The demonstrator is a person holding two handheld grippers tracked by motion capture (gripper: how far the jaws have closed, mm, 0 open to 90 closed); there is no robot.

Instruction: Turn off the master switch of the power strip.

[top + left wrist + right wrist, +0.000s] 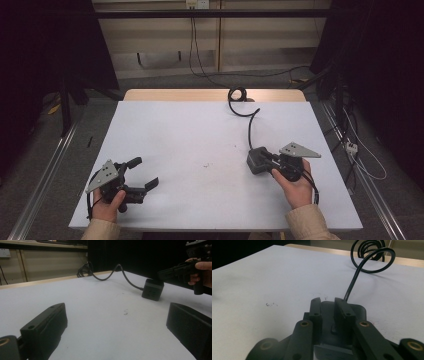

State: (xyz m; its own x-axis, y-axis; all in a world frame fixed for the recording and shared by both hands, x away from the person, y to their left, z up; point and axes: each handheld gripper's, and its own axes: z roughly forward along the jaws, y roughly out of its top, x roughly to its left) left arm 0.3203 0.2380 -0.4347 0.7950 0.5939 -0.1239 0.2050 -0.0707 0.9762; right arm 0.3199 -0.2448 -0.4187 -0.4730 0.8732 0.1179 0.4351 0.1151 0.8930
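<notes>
On the matte white table (190,150), the right gripper (266,161) sets its 2 narrowly parted black jaws over the rounded dark-grey plastic cube (256,160), whose black cable (250,122) coils away, without clearly pinching it, while the left gripper (147,173) rests spread wide, well apart.

Both black two-jaw tools, left (144,175) and right (264,159), carry grey three-cornered plates; the person's sleeves (307,224) are beige.

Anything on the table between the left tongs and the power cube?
Only bare white table between the left tongs and the power cube, apart from a few tiny specks; the high view shows it.
</notes>
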